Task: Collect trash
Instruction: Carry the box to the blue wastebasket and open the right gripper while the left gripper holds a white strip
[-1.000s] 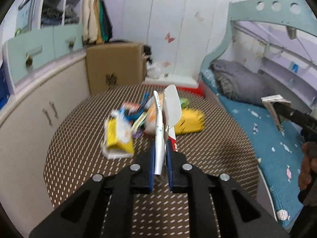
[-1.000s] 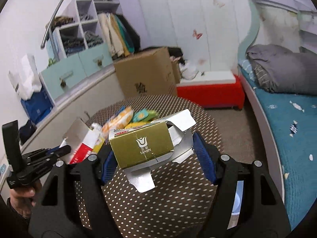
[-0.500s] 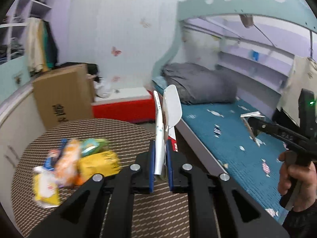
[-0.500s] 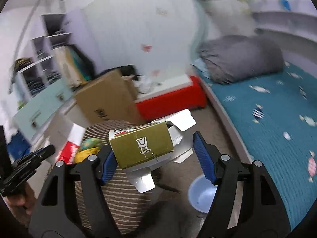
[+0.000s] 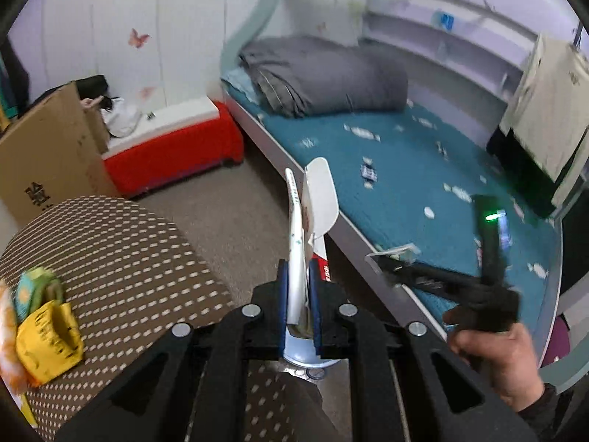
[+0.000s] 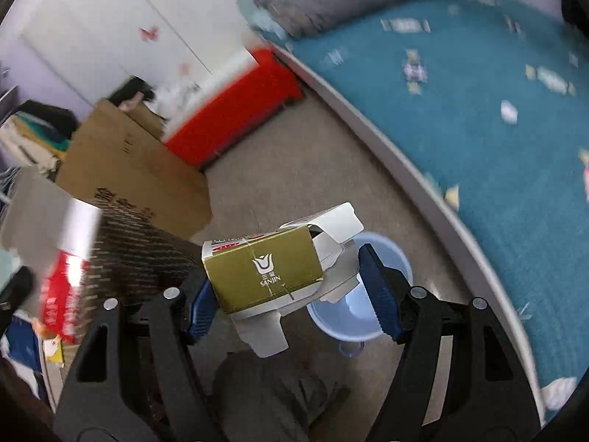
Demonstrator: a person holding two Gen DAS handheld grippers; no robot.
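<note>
My left gripper [image 5: 299, 276] is shut on a flattened white and red carton [image 5: 296, 228], seen edge-on, held above the floor beside the round table [image 5: 121, 258]. My right gripper [image 6: 291, 283] is shut on an olive-gold SANJIN box [image 6: 263, 276] with open white flaps. A pale blue bin [image 6: 371, 294] stands on the floor just below and behind the box; its rim also shows under the left fingers [image 5: 309, 353]. The right gripper with its box shows at the right of the left wrist view [image 5: 397, 261]. Yellow and green wrappers [image 5: 48, 328] lie on the table.
A teal bed [image 5: 423, 169] with a grey duvet [image 5: 324, 73] runs along the right. A red bench [image 5: 173, 151] and a cardboard box [image 5: 44, 158] stand against the far wall. Grey carpet [image 5: 228, 213] lies between table and bed.
Both grippers have swung right and tilted down, away from the table, with their cartons still held. The blue bin has come into view under them.
</note>
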